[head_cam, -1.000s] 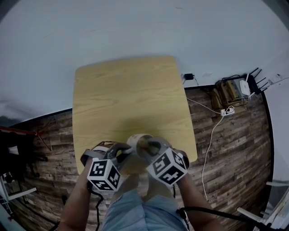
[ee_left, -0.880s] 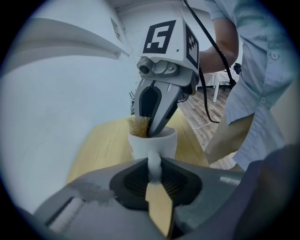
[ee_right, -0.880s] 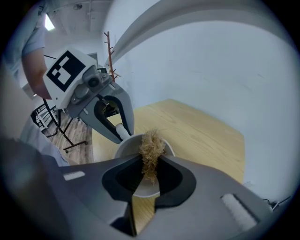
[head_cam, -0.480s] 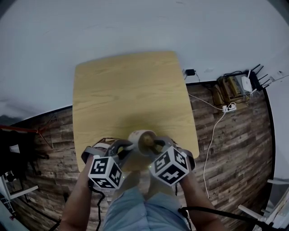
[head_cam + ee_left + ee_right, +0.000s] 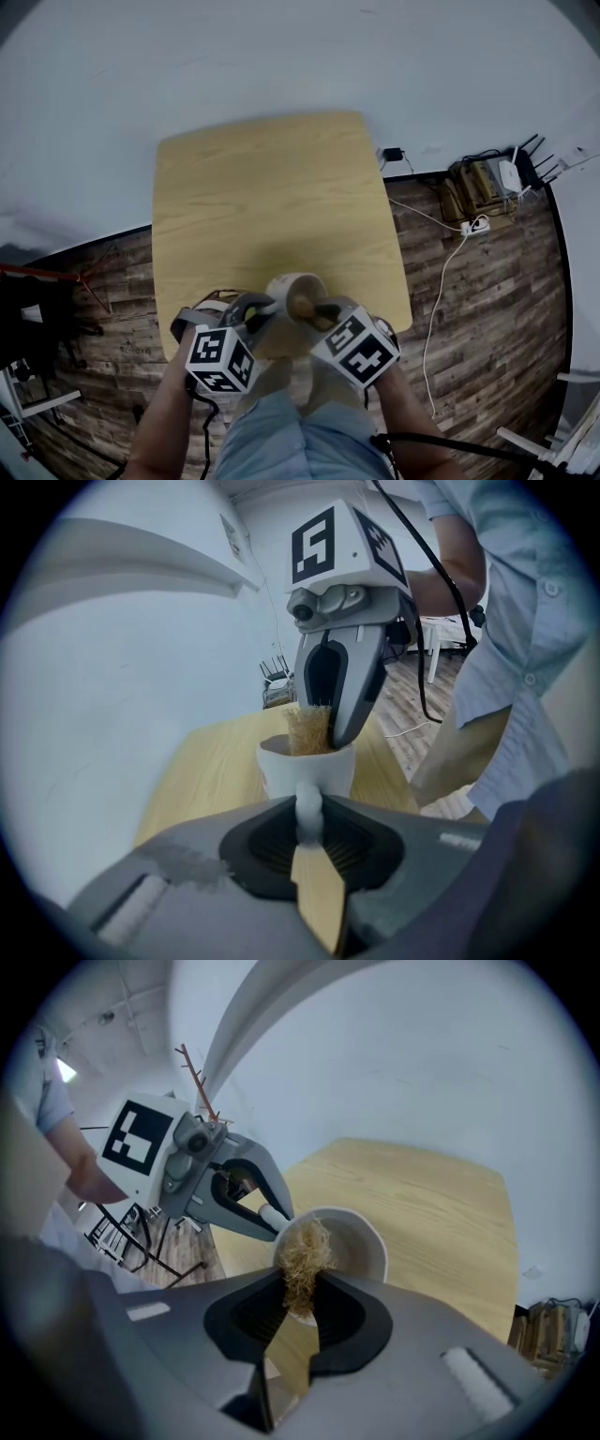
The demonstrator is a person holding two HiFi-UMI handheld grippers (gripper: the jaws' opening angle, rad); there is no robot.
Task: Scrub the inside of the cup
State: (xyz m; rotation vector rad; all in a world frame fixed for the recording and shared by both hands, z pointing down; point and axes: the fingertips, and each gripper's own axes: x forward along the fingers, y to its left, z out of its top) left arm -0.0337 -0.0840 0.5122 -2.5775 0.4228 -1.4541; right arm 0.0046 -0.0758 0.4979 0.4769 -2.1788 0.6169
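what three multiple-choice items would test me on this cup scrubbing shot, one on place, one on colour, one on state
1. Where is the scrubber that the right gripper holds, relative to the cup?
A. under it
B. at its mouth
C. far off to its side

2. What colour is the cup?
A. white
B. red
C. black

3. What is the left gripper doing?
A. standing open and empty
B. shut on the cup's handle
C. shut on the scrubber

Answers:
1. B, since the right gripper view shows the tan fibres at the cup's rim.
2. A, since both gripper views show a white cup.
3. B, since the left gripper view shows its jaws pinching the handle.
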